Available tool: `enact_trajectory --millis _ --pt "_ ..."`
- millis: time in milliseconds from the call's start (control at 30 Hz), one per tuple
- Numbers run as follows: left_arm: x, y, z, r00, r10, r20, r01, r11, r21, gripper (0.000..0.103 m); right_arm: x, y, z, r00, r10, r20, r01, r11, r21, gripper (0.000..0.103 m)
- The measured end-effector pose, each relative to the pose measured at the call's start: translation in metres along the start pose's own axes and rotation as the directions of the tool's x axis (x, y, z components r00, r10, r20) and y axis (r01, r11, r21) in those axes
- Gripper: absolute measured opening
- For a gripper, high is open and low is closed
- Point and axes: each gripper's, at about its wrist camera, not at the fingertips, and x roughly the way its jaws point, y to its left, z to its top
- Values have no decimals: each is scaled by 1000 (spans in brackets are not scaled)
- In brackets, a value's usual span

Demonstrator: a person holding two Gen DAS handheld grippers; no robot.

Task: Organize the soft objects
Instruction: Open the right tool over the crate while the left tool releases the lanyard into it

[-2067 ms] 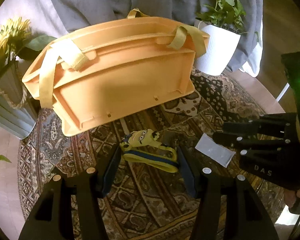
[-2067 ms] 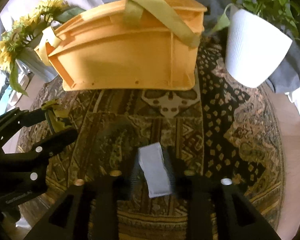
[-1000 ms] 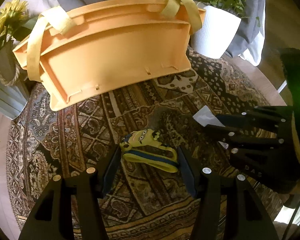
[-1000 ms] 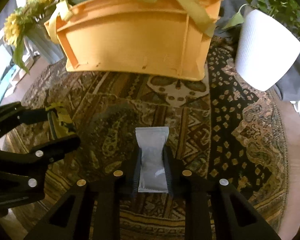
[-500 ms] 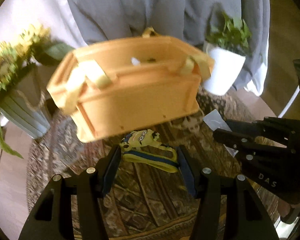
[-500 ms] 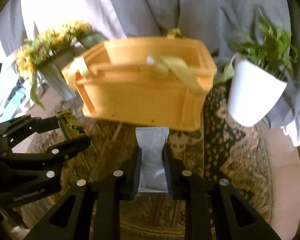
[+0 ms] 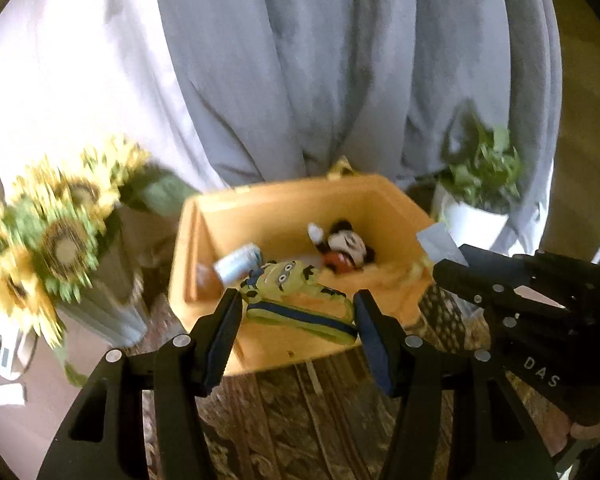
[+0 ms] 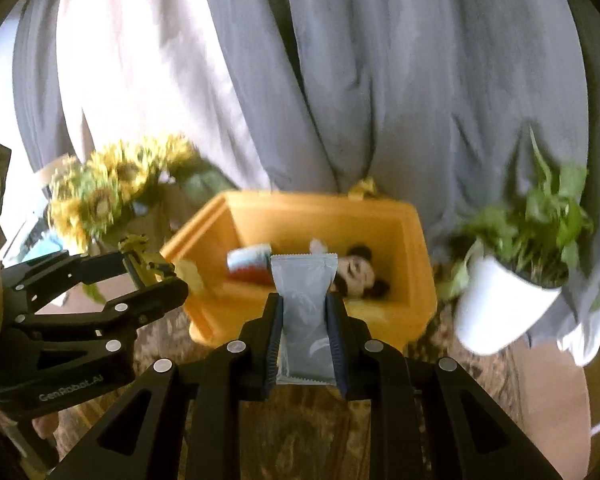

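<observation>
My left gripper (image 7: 296,312) is shut on a yellow Minion plush (image 7: 296,296) and holds it raised at the near rim of the orange basket (image 7: 380,196). My right gripper (image 8: 304,316) is shut on a grey soft packet (image 8: 304,292), raised in front of the same basket (image 8: 416,280). Inside the basket lie a Mickey Mouse plush (image 7: 346,246) and a pale blue roll (image 7: 238,264); both also show in the right wrist view, the plush (image 8: 356,272) and the roll (image 8: 248,260). Each gripper shows in the other's view, the right (image 7: 444,264) and the left (image 8: 156,272).
A sunflower bunch in a ribbed vase (image 7: 56,244) stands left of the basket. A white pot with a green plant (image 8: 504,300) stands to its right. Grey cloth (image 8: 340,80) hangs behind. A patterned rug (image 7: 300,420) lies under the grippers.
Both grippers have risen with their loads and tilted, so the basket's open top and its contents now show instead of its side.
</observation>
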Motion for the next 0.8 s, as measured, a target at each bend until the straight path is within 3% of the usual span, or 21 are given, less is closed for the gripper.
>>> enact_trajectory --millis 333,600,667,700,767,800 --pt "13 14 52 997 36 64 -37 999 7 57 24 -8 48 999 1 40 -2 1000 5 24" --pt "44 21 80 999 23 29 -22 1000 -5 58 52 -21 68 1000 -10 16 10 1000 15 25" --pt "56 24 87 1000 18 6 -18 1000 -13 62 62 -27 74 1000 -10 -3 10 1000 27 29" --pt "62 25 90 1000 20 -9 -20 1000 -18 69 67 -31 77 1000 -12 -16 13 999 45 31" --pt "66 28 94 999 31 -15 -31 999 -29 74 74 -38 81 999 -17 -43 21 997 72 45" --pt "67 29 96 999 43 -13 -43 999 -33 77 76 -41 82 998 -28 -52 32 996 82 46"
